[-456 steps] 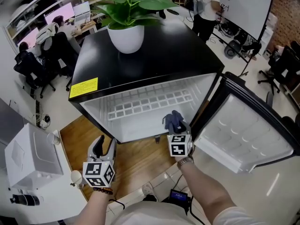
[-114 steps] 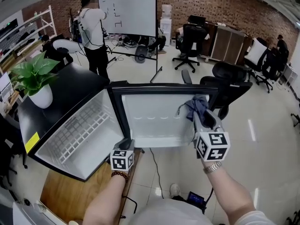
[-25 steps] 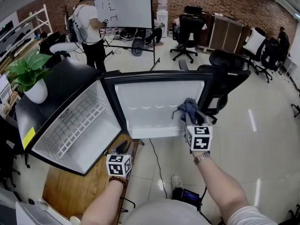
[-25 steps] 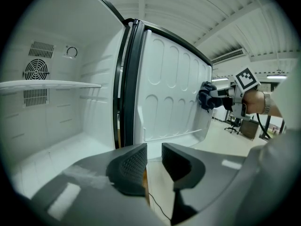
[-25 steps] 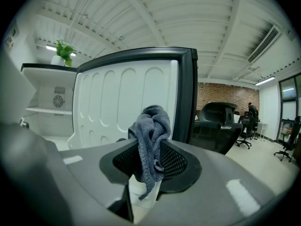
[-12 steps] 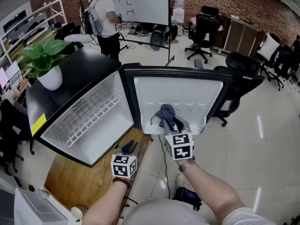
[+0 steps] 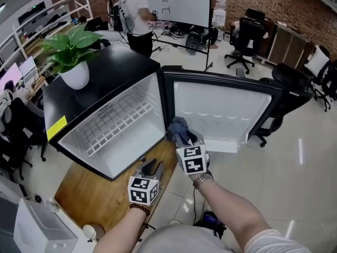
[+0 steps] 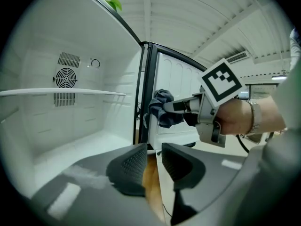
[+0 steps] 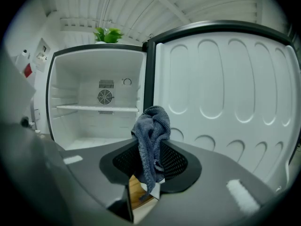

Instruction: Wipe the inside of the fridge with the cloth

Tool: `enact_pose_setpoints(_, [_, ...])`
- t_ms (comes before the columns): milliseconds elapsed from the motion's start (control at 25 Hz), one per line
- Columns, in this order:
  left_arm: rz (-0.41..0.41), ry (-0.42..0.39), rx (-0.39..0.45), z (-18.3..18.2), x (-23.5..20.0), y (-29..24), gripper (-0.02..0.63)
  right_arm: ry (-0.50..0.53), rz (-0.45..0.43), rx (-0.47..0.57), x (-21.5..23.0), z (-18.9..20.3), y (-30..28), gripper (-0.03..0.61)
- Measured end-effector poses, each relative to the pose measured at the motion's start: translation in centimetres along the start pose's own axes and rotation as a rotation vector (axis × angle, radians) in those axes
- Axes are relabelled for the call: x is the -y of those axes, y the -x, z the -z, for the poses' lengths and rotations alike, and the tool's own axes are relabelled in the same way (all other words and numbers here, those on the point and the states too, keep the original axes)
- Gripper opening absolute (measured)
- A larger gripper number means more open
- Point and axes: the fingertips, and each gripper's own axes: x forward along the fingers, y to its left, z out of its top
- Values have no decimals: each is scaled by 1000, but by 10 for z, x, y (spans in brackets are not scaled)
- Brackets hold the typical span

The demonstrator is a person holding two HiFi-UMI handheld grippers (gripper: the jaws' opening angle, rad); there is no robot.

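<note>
The black fridge (image 7: 100, 86) stands open, its white inside (image 7: 118, 133) bare apart from a wire shelf (image 9: 96, 108). The door (image 7: 221, 115) swings out to the right. My right gripper (image 7: 184, 138) is shut on a crumpled blue-grey cloth (image 7: 177, 127), held in front of the hinge edge between cavity and door. In the right gripper view the cloth (image 9: 151, 133) hangs down between the pads. My left gripper (image 7: 151, 168) sits lower, over the wooden platform, open by a narrow gap with nothing in it. From the left gripper view (image 8: 154, 153) the cloth (image 8: 162, 108) shows ahead.
A potted plant (image 7: 73, 54) stands on the fridge top. The fridge rests on a wooden platform (image 7: 87, 194). A person (image 7: 138, 15) stands at a whiteboard behind. Office chairs (image 7: 287, 91) stand right of the door. A white box (image 7: 37, 228) sits at lower left.
My right gripper has carried the cloth leftward from the door's inner face to the hinge edge by the cavity. The left gripper has shifted a little, still near the platform.
</note>
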Motion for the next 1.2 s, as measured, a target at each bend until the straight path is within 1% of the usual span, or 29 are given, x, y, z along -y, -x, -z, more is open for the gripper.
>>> enact_pose_setpoints(280, [-13, 3, -2, 4, -9, 8, 99, -12, 15, 11, 6, -4, -13, 120])
enact_pose_setpoints(560, [-10, 0, -8, 5, -9, 5, 99, 11, 33, 17, 13, -1, -10, 120])
enact_pose_setpoints(1200, [10, -10, -16, 5, 2, -4, 98, -18, 110, -11, 59, 16, 2, 117])
